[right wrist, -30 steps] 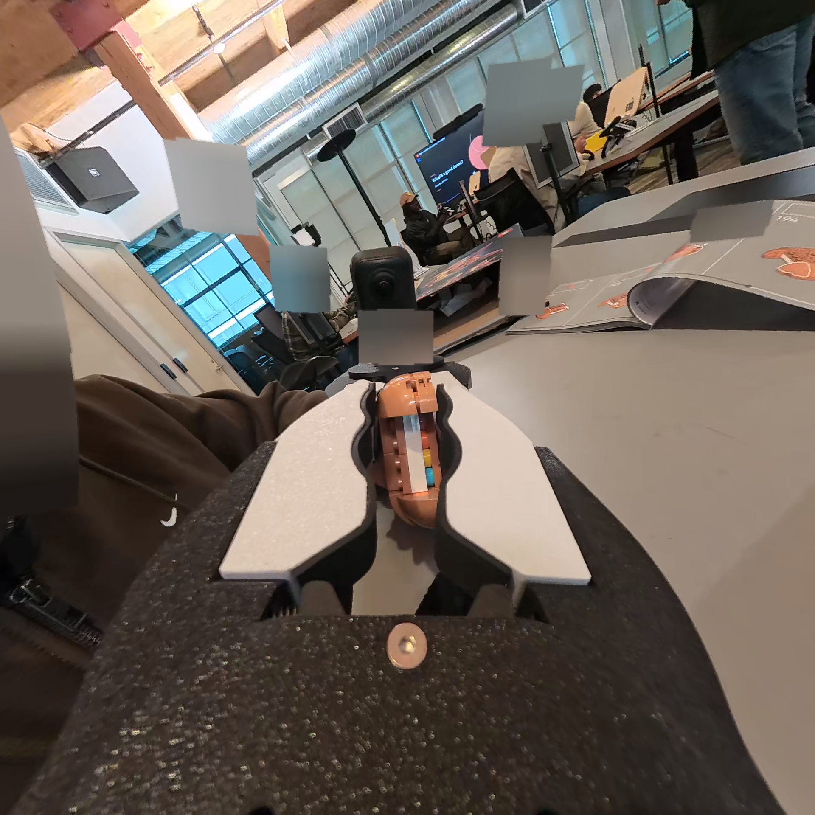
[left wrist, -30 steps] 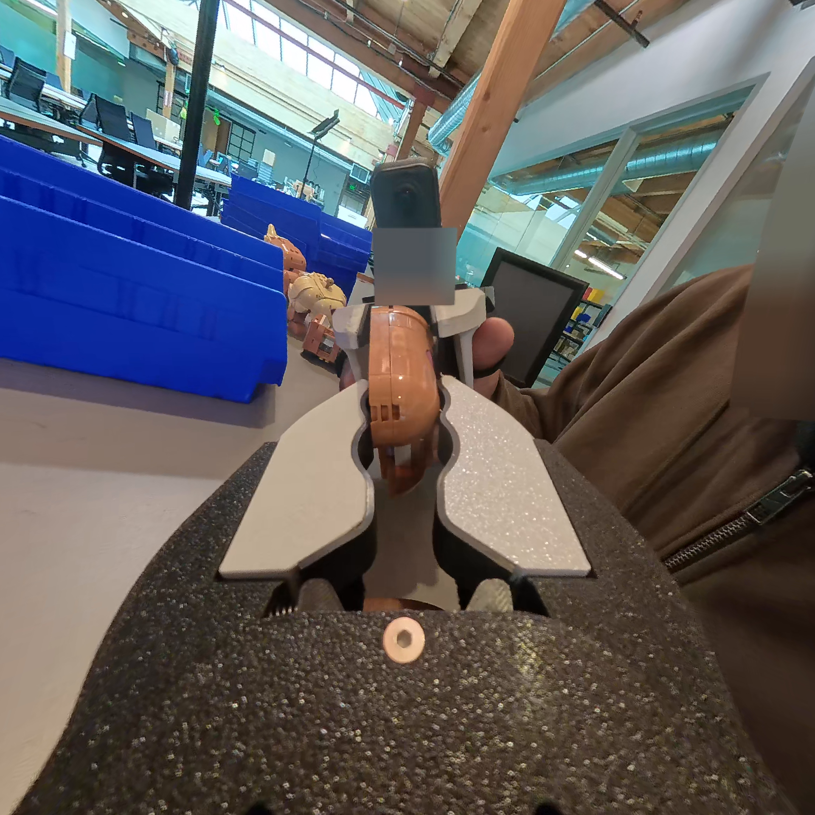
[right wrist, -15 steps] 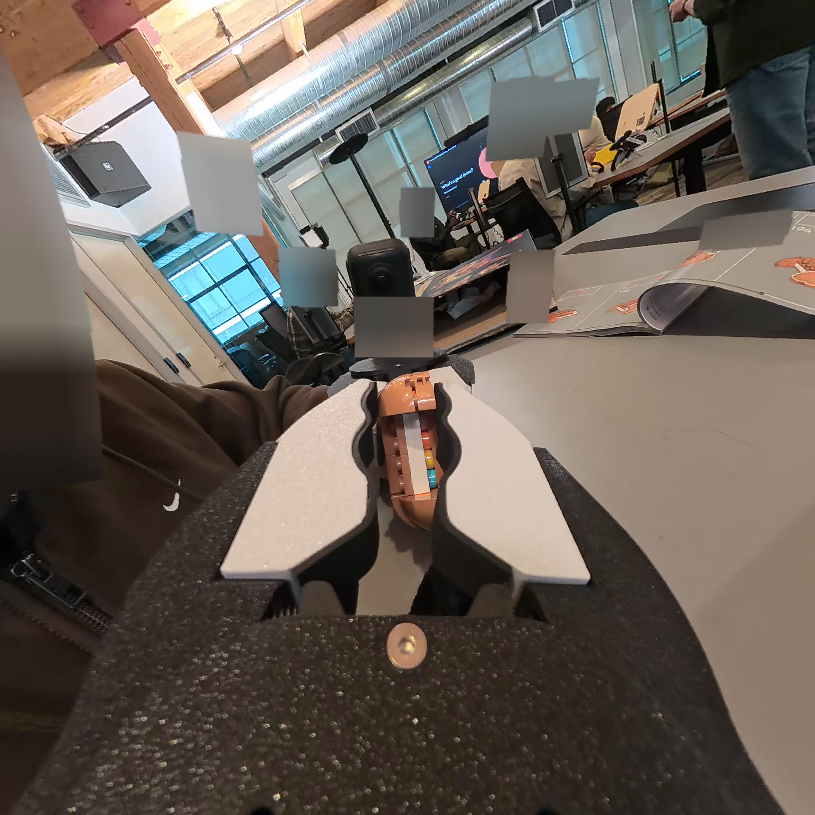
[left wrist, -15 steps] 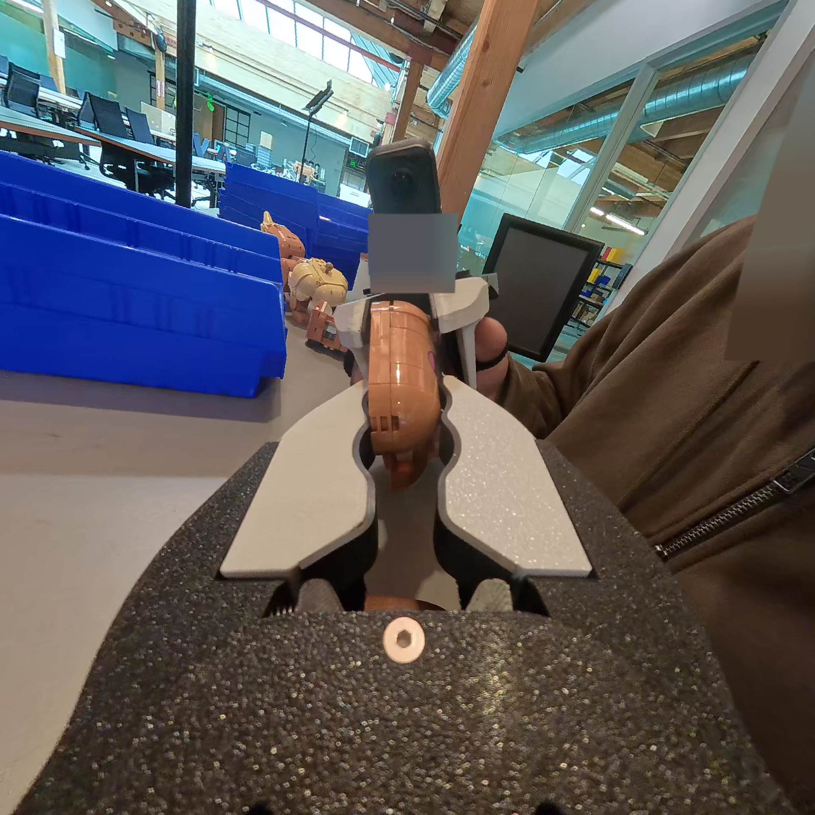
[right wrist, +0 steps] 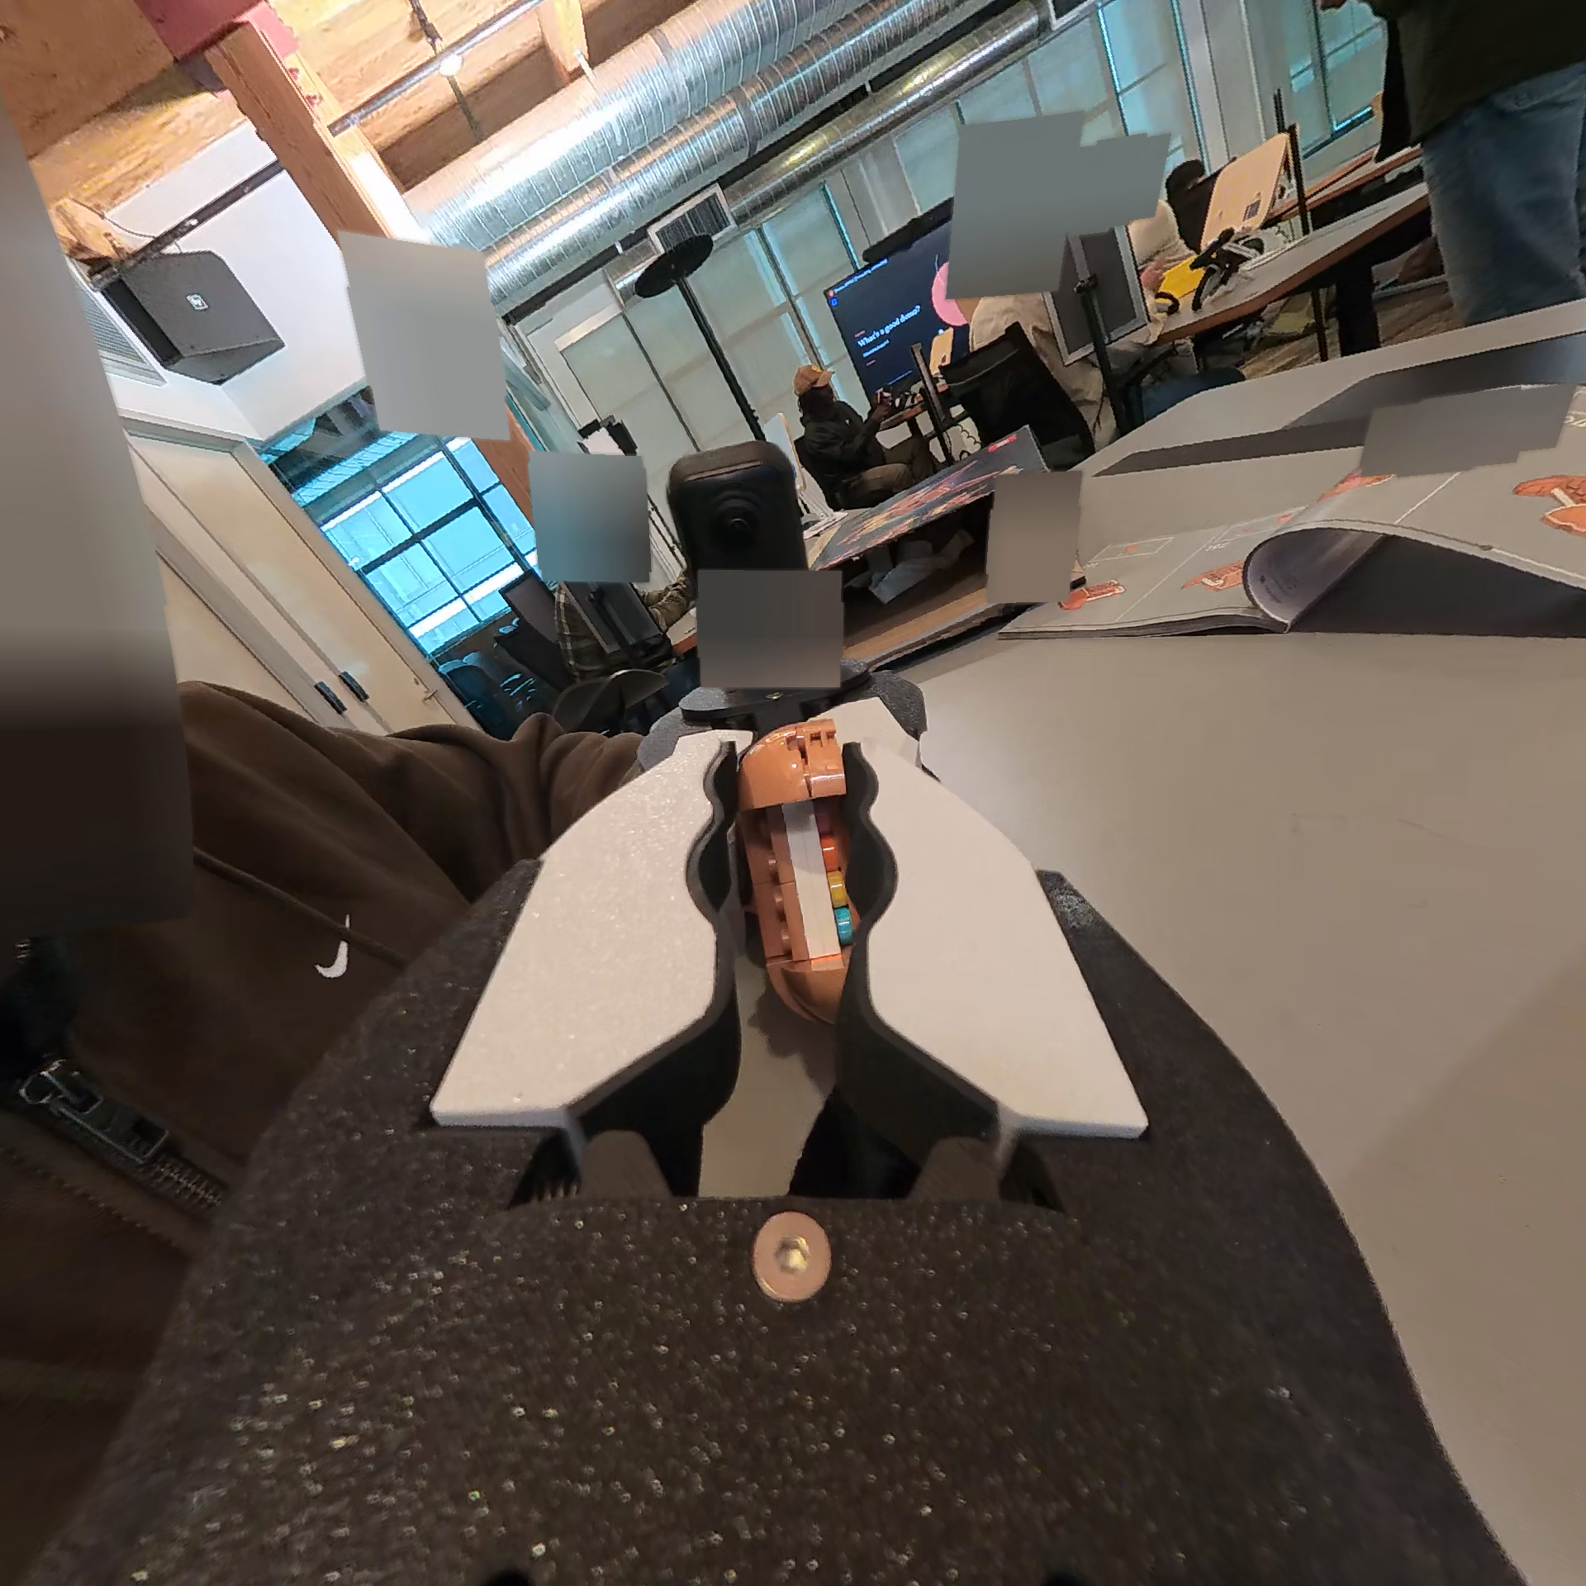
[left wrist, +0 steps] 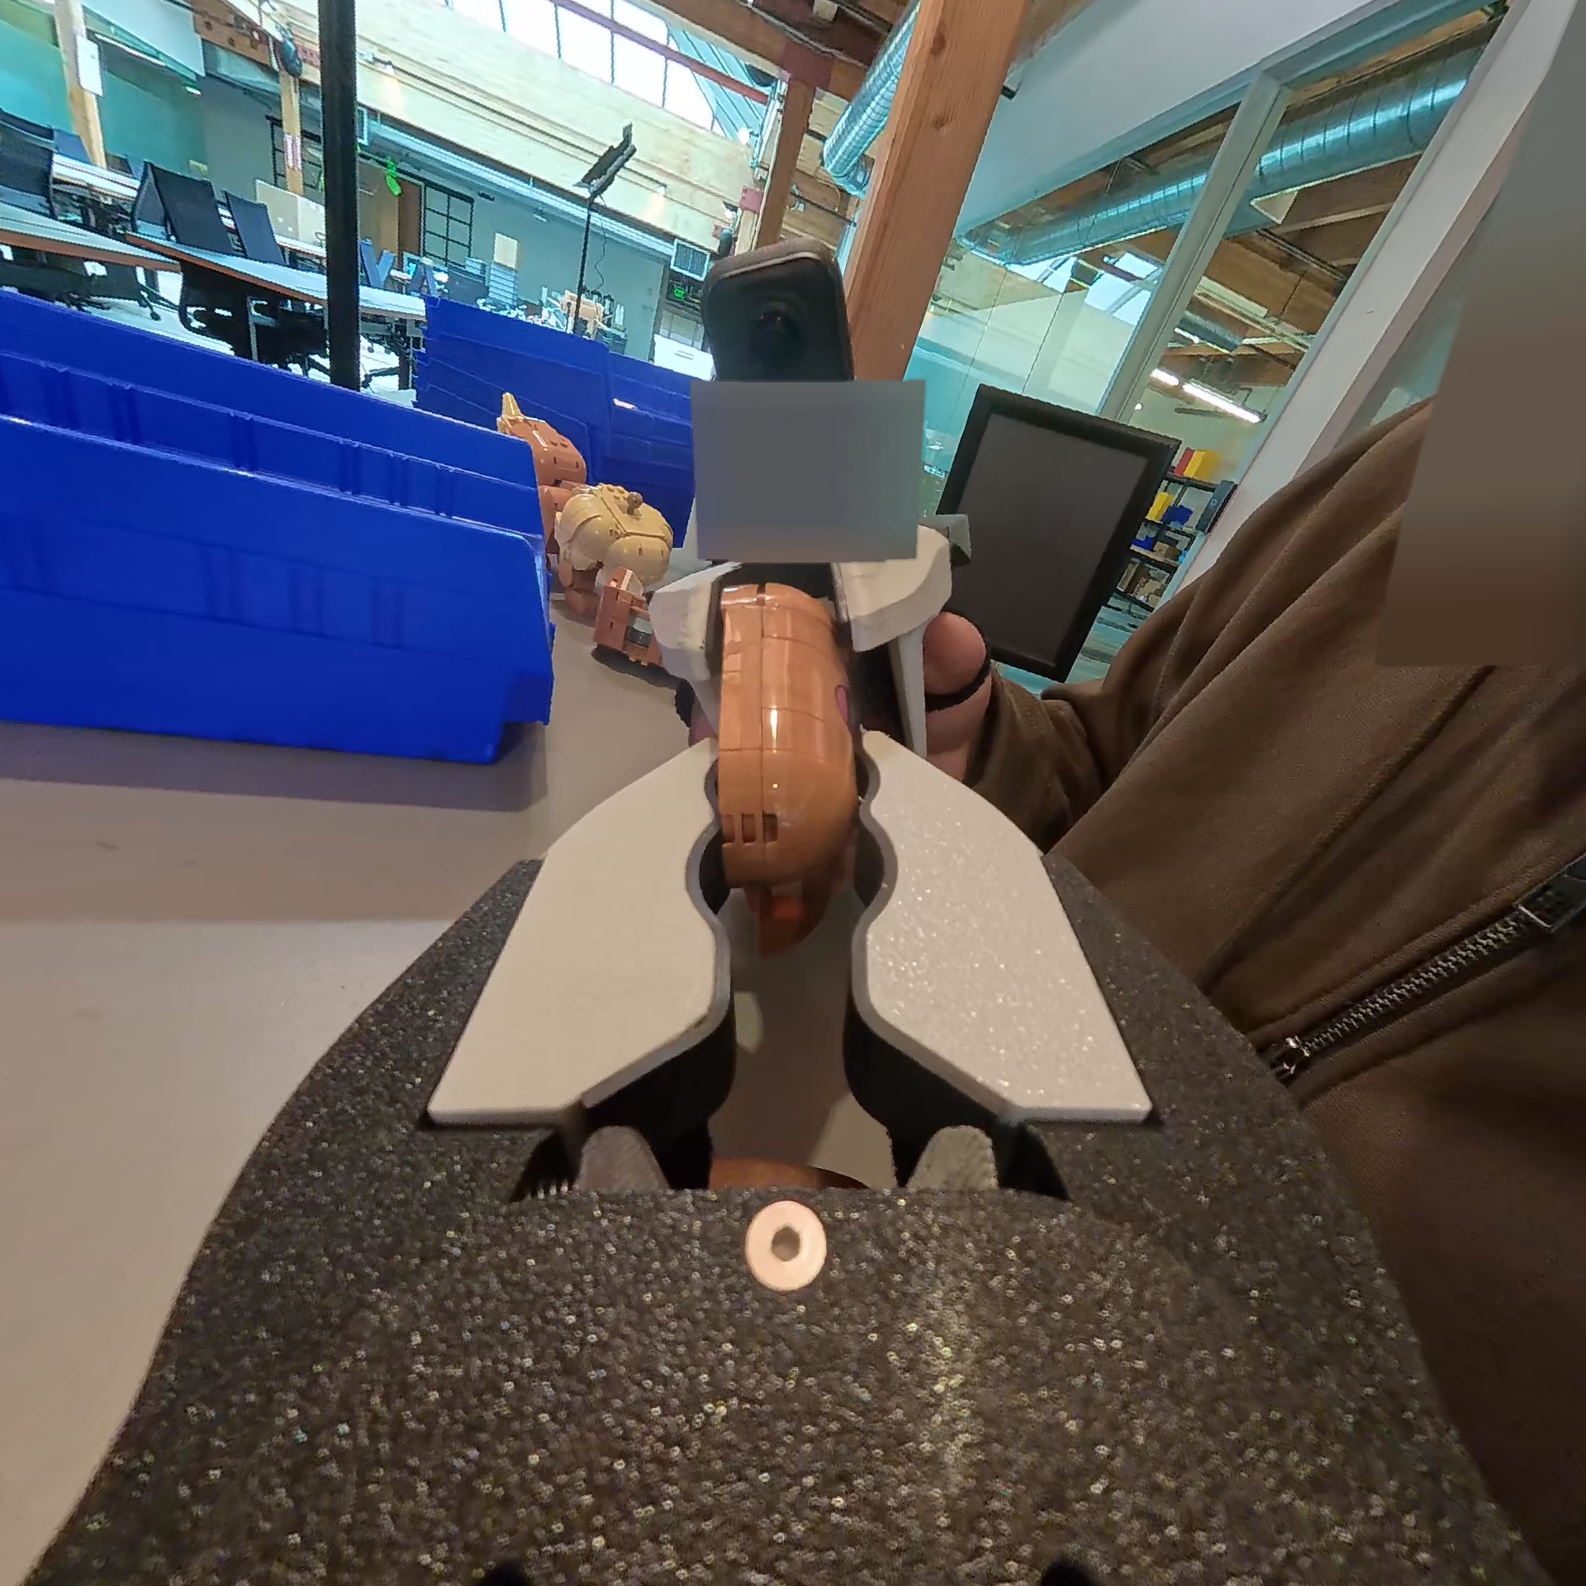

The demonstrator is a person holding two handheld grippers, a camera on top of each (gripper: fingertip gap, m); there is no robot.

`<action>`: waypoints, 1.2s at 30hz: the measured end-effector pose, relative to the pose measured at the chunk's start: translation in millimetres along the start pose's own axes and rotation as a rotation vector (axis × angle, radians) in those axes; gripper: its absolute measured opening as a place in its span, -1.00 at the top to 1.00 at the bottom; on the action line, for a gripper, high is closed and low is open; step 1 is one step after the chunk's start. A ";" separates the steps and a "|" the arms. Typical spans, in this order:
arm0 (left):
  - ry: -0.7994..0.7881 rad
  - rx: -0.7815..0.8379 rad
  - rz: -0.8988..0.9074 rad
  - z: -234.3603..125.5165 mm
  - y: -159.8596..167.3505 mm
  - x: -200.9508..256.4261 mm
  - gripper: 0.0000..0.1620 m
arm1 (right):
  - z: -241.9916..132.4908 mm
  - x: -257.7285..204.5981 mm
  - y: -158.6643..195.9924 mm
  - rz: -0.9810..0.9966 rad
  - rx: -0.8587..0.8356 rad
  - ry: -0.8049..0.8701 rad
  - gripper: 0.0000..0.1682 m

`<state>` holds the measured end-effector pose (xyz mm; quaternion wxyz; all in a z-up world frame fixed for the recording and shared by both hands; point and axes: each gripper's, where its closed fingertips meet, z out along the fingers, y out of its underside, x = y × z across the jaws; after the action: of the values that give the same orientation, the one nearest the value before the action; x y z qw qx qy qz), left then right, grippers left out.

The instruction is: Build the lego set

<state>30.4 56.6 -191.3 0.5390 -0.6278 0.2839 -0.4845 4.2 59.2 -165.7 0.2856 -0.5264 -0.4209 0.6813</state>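
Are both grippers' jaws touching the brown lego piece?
Touching. In the left wrist view, the left gripper pinches the brown lego piece; in the right wrist view, the right gripper clamps its other end, no gap.

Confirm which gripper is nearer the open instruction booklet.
Left, probably. The left gripper and the right gripper meet tip to tip, both shut on the brown lego piece. The booklet lies on the table beyond the left gripper, farther from the right one.

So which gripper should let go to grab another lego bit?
Probably the left gripper: the built lego animals and blue bins lie on its side. The right gripper could keep clamping the brown lego piece that both grip.
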 end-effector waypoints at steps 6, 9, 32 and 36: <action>0.019 0.015 0.016 -0.2 -3.0 4.0 0.69 | 0.1 -1.6 -1.5 -0.085 0.004 0.034 0.60; 0.027 0.014 0.031 0.0 -3.8 6.8 0.69 | -1.6 -3.7 -1.5 -0.123 -0.021 0.036 0.45; 0.054 -0.046 0.045 1.2 4.8 10.4 0.69 | -7.2 -10.7 1.2 -0.214 -0.060 0.003 0.76; 0.059 -0.089 0.062 2.2 11.5 11.4 0.69 | -7.8 -11.2 6.2 -0.196 -0.097 -0.016 0.76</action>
<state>38.5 44.5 -198.7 0.5166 -0.6276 0.3403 -0.4727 15.2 49.1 -166.5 0.3217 -0.4907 -0.5050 0.6331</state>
